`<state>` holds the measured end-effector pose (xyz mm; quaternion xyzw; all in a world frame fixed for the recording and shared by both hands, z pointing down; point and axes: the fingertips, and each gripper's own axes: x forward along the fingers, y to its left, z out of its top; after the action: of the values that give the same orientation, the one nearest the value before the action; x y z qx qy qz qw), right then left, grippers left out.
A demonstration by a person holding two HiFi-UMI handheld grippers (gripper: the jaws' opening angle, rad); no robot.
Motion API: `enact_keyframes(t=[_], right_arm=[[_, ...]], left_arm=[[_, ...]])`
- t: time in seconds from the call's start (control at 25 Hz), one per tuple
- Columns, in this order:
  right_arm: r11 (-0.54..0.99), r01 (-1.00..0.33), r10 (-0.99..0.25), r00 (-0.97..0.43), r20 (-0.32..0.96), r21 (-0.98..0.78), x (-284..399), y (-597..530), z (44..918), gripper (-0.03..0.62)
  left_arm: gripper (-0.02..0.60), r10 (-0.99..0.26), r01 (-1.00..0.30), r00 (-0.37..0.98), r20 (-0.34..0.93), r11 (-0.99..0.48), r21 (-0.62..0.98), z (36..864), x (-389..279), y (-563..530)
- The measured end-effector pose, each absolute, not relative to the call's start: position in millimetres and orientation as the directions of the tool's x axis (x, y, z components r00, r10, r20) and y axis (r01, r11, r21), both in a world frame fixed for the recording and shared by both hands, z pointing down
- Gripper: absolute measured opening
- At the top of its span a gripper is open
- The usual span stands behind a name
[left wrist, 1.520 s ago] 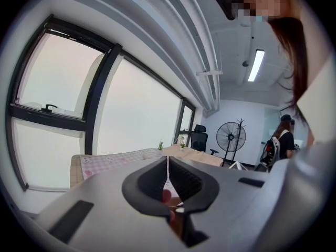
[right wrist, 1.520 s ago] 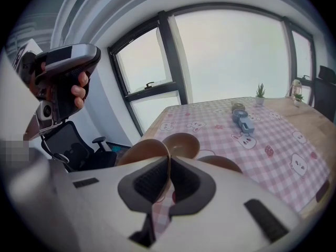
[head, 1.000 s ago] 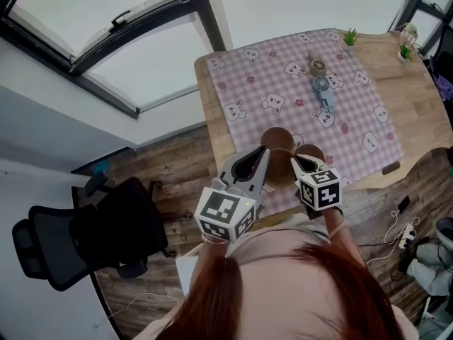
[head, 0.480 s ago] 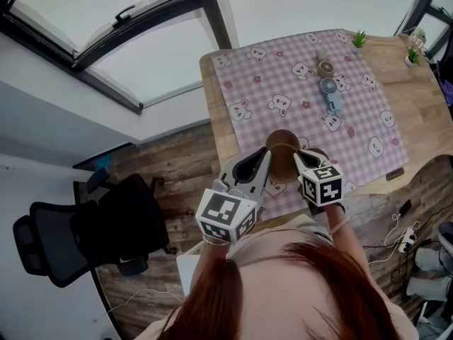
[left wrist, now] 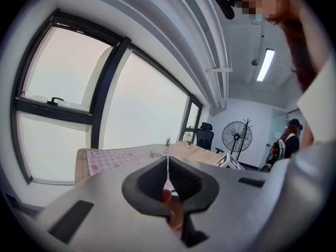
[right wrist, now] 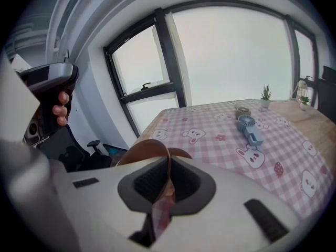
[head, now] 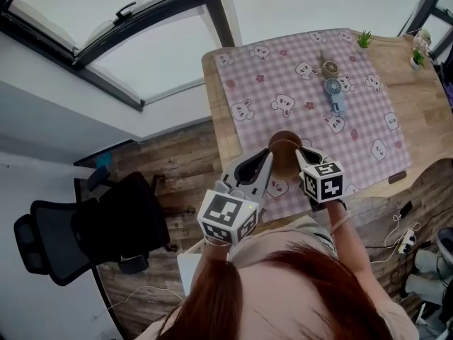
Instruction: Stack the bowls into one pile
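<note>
Checked tablecloth point(head: 269, 76) carries a fan point(head: 334, 94) beyond the bowl point(head: 283, 146) pinched by right gripper point(head: 300, 151); left gripper point(head: 268, 156) seemingly closed empty.

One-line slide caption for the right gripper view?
The right hand-held gripper clamps a brown bowl by its rim over the pink checked tablecloth, handheld fan beyond.

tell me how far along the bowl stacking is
Looks nearly done: the head view shows only one brown bowl outline, so the bowls seem nested, though I cannot confirm it. In hand: the right gripper is shut on the brown bowl's rim. The left gripper is shut on nothing. Left: release, once seated.
</note>
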<state>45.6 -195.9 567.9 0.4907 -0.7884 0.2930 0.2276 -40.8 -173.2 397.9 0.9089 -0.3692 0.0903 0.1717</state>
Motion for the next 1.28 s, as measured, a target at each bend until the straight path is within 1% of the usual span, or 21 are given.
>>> enact_keyframes(t=[0.68,1.28], right_arm=[[0.285,-0.923,-0.645,-0.385,0.66,-0.26,53.9,-217.4,585.4,0.015],[0.21,-0.93,-0.623,-0.365,0.692,-0.302,59.1,-228.6,603.3,0.017]], left_arm=[[0.012,-0.627,-0.701,0.711,0.318,-0.662,0.264,413.0,-40.7,-181.5],[0.012,-0.623,-0.707,0.705,0.338,-0.652,0.273,421.1,-44.0,-189.3]])
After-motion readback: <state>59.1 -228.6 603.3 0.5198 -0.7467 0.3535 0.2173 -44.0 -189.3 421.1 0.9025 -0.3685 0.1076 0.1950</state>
